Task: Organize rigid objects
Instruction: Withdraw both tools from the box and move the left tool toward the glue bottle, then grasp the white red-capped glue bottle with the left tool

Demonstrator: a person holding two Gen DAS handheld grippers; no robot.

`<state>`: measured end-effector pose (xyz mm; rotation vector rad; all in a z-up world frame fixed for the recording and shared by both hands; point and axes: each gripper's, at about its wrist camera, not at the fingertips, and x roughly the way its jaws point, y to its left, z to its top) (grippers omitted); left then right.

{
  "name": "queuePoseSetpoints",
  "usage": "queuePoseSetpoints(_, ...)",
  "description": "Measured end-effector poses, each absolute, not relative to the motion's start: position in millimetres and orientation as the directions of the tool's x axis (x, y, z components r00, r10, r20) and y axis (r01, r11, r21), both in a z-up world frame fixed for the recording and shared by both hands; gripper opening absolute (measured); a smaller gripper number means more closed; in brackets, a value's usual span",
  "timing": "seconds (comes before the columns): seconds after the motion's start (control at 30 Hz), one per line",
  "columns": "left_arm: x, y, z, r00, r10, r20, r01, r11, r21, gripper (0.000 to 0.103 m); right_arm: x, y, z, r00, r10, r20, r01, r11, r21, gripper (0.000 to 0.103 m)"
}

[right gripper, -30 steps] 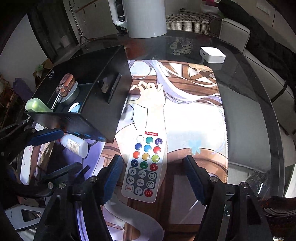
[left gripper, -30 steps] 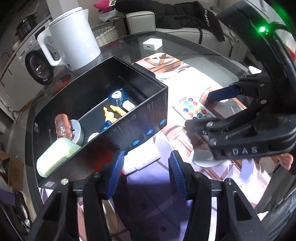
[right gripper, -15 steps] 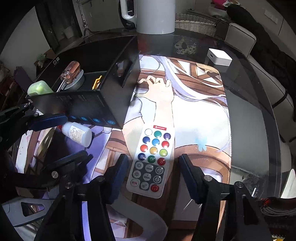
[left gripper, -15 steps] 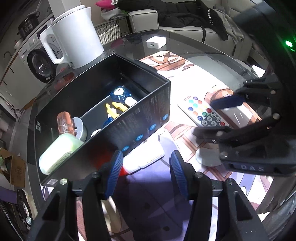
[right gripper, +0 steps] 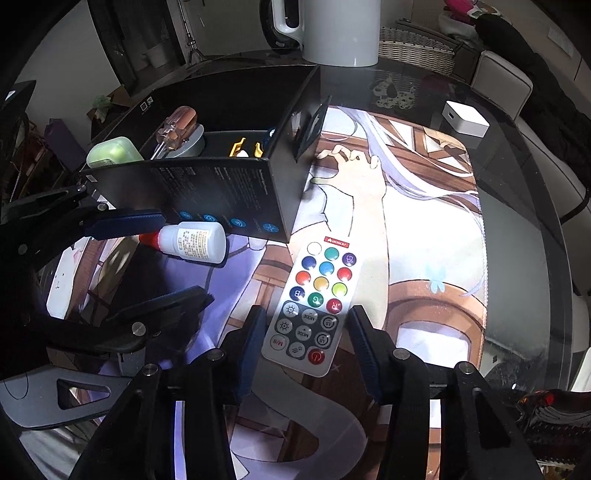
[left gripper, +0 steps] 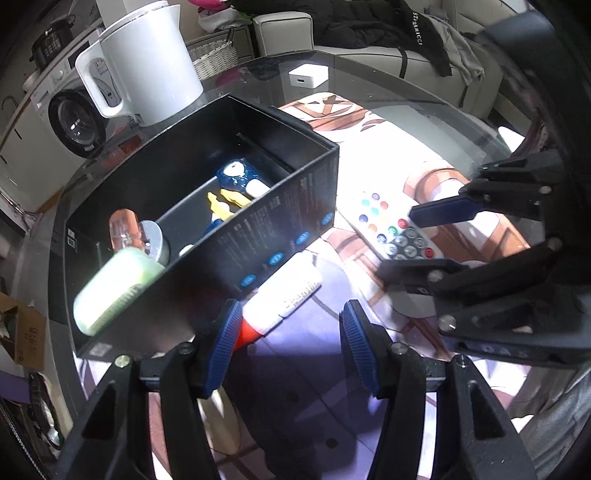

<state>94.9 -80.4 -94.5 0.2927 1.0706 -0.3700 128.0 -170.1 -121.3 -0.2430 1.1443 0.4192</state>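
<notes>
A black open box (left gripper: 280, 225) (right gripper: 221, 192) holds a green case (left gripper: 114, 284), an orange-handled screwdriver (right gripper: 177, 122), a blue item and yellow pieces. A small white bottle with a red cap (left gripper: 280, 299) (right gripper: 192, 242) lies on the mat beside the box wall. My left gripper (left gripper: 288, 332) is open, its fingers either side of the bottle's cap end. A white remote with coloured buttons (right gripper: 314, 306) (left gripper: 391, 229) lies on the mat. My right gripper (right gripper: 306, 339) is open, its fingers flanking the remote's near end.
A printed mat (right gripper: 406, 229) covers the glass table (right gripper: 517, 221). A white kettle (left gripper: 144, 70) stands behind the box. A small white cube (right gripper: 465, 118) sits at the far right. A sofa with dark clothes (left gripper: 369, 26) lies beyond the table.
Both grippers have moved forward and lower. The left one now straddles the bottle; the right one's fingers have narrowed around the remote's near end.
</notes>
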Motion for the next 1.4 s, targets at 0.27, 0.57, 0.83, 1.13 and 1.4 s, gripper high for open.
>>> queuePoseSetpoints(0.27, 82.9, -81.8, -82.5, 0.428, -0.203, -0.880, 0.454, 0.891, 0.015, 0.056, 136.1, -174.2, -122.6, 0.336, 0.221, -0.916, -0.442, 0.896, 0.054, 0.048)
queuePoseSetpoints(0.57, 103.9, -65.8, -89.7, 0.425, -0.208, -0.881, 0.426, 0.905, -0.008, 0.059, 136.2, -173.4, -123.3, 0.337, 0.224, -0.915, -0.444, 0.894, 0.055, 0.051)
queuePoseSetpoints(0.83, 101.4, -66.0, -94.0, 0.392, -0.266, -0.881, 0.429, 0.900, -0.081, 0.061, 133.2, -172.2, -123.2, 0.337, 0.227, -0.914, -0.444, 0.894, 0.058, 0.052)
queuePoseSetpoints(1.13, 91.3, -78.8, -101.6, 0.355, -0.241, -0.903, 0.446, 0.893, -0.063, 0.022, 134.3, -174.4, -122.6, 0.332, 0.228, -0.915, -0.435, 0.898, 0.065, 0.054)
queuePoseSetpoints(1.4, 83.2, -57.6, -99.2, 0.369, -0.227, -0.901, 0.362, 0.928, -0.086, 0.019, 130.0, -169.5, -123.5, 0.321, 0.236, -0.917, -0.459, 0.886, 0.067, 0.063)
